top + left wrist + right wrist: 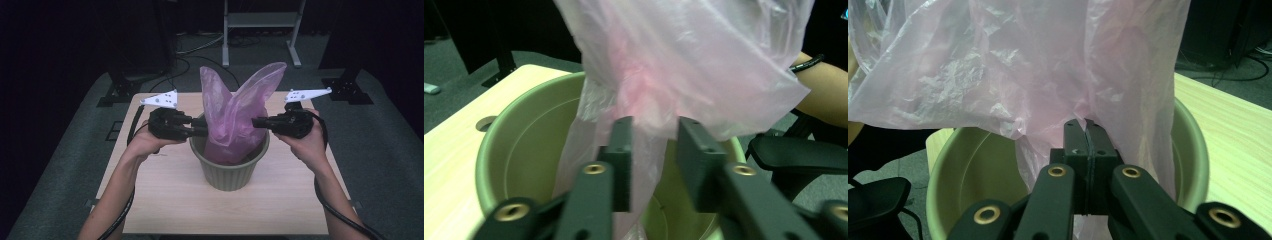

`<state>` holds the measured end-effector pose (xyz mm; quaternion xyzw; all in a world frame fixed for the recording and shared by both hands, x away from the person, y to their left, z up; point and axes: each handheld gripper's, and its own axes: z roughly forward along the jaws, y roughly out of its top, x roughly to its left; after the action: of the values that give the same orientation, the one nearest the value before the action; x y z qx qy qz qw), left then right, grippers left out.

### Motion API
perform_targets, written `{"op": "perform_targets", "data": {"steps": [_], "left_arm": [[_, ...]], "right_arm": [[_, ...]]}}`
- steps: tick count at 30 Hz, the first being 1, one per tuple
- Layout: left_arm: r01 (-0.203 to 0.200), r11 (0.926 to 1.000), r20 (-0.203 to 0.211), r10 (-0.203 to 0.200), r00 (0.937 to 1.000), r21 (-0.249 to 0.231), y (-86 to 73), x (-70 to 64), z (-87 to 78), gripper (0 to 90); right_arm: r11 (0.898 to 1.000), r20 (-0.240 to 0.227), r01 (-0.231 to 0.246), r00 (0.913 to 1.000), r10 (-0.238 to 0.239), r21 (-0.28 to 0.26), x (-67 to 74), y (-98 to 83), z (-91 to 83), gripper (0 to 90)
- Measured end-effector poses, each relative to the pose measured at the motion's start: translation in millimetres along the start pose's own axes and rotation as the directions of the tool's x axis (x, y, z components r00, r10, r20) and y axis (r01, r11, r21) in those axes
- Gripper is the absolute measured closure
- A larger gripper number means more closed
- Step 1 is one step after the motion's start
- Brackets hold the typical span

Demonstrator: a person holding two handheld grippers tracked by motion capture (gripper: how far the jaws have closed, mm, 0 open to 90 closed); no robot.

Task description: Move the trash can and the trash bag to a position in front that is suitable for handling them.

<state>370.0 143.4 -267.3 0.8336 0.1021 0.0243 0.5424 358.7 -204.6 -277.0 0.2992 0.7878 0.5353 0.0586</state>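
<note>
A green ribbed bin (229, 167) stands near the middle of the wooden counter (165, 200), and a thin pink plastic bag (235, 115) sits in it, its upper part rising above the rim in two loose flaps. The left gripper (653, 150) reaches in from the bin's left side with its jaws spread, a fold of bag hanging between them. The right gripper (1085, 131) comes from the opposite side, its jaws pressed together and pinching the bag's film just above the rim.
</note>
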Motion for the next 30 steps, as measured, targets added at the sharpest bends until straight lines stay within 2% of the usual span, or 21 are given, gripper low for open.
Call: {"op": "perform_targets", "data": {"steps": [2, 3, 5, 6, 10, 12, 14, 19, 21, 22, 23, 25, 26, 27, 28, 29, 30], "left_arm": [[-0.016, 0.9997, -0.01, 0.016, 0.9998, 0.016, 1.8, -2.9, 5.2, 57.0], [-0.027, 0.999, -0.005, 0.027, 0.9996, 0.034, 3.0, -5.5, 10.3, 51.4], [-0.028, 0.9987, -0.004, 0.028, 0.9996, 0.042, 3.4, -6.7, 13.1, 44.9], [-0.032, 0.9974, -0.013, 0.032, 0.9994, 0.064, 3.5, -8.5, 18.2, 43.3], [-0.036, 0.9954, -0.005, 0.036, 0.9993, 0.089, 1.4, -10.6, 24.7, 39.6], [-0.03, 0.994, -0.009, 0.031, 0.9995, 0.105, -0.7, -10.7, 26.1, 39.0], [-0.026, 0.9934, -0.012, 0.028, 0.9995, 0.112, -1.3, -10.3, 25.5, 38.3], [-0.028, 0.9946, -0.025, 0.031, 0.9992, 0.1, -1.2, -10.5, 26.2, 38.2], [-0.035, 0.9962, -0.038, 0.038, 0.9986, 0.08, 0.5, -11.0, 28.3, 38.2], [-0.038, 0.9968, -0.05, 0.042, 0.9979, 0.07, 1.5, -10.9, 29.0, 37.8], [-0.042, 0.9982, -0.075, 0.045, 0.9962, 0.042, 3.7, -10.6, 29.6, 38.5], [-0.039, 0.9989, -0.083, 0.041, 0.9957, 0.025, 4.6, -10.3, 29.0, 41.4], [-0.036, 0.9993, -0.093, 0.037, 0.995, 0.012, 5.3, -9.8, 28.3, 45.1], [-0.038, 0.9993, -0.113, 0.039, 0.9929, 0.005, 6.0, -9.2, 27.0, 48.3], [-0.037, 0.9993, -0.115, 0.037, 0.9926, 0.001, 6.0, -9.0, 26.5, 52.1], [-0.037, 0.9993, -0.115, 0.037, 0.9926, 0.001, 6.0, -9.0, 26.5, 57.8], [-0.039, 0.9992, -0.118, 0.038, 0.9923, -0.009, 5.0, -9.1, 25.6, 64.9]], "right_arm": [[1.0, 0.004, 0.003, 1.0, -0.003, 0.008, 2.5, 0.2, 4.1, 90.0], [1.0, 0.023, -0.002, 0.9997, 0.002, 0.02, 4.9, 1.2, 8.7, 90.0], [1.0, 0.028, -0.008, 0.9996, 0.008, 0.017, 5.0, 1.7, 10.6, 90.0], [0.999, 0.044, -0.031, 0.9986, 0.031, 0.018, 4.3, 2.5, 13.8, 90.0], [0.999, 0.063, -0.053, 0.9966, 0.052, 0.013, 3.1, 2.3, 16.5, 90.0], [0.996, 0.076, -0.088, 0.9932, 0.089, -0.008, -0.2, 2.0, 14.5, 90.0], [0.995, 0.083, -0.097, 0.9916, 0.098, -0.017, -1.2, 2.0, 13.2, 90.0], [0.985, 0.089, -0.156, 0.9827, 0.162, -0.068, -6.7, 1.4, 6.7, 90.0], [0.985, 0.073, -0.157, 0.9841, 0.162, -0.071, -4.3, 0.7, 8.5, 90.0], [0.988, 0.065, -0.143, 0.9869, 0.148, -0.064, 1.8, -0.2, 13.0, 90.0], [0.989, 0.055, -0.138, 0.9884, 0.141, -0.053, 5.6, -0.5, 15.8, 90.0], [0.991, 0.04, -0.122, 0.9915, 0.124, -0.047, 9.4, -0.9, 18.7, 90.0], [0.995, 0.013, -0.09, 0.9958, 0.091, -0.03, 16.9, -1.3, 23.8, 90.0], [0.997, -0.002, -0.077, 0.997, 0.077, -0.02, 20.4, -1.5, 26.1, 90.0], [0.998, -0.022, -0.066, 0.9976, 0.066, -0.012, 24.0, -1.9, 28.5, 90.0], [0.998, -0.022, -0.066, 0.9976, 0.066, -0.012, 24.0, -1.9, 28.5, 90.0], [0.999, -0.053, -0.028, 0.9982, 0.029, 0.016, 30.9, -2.8, 32.8, 89.8]]}}
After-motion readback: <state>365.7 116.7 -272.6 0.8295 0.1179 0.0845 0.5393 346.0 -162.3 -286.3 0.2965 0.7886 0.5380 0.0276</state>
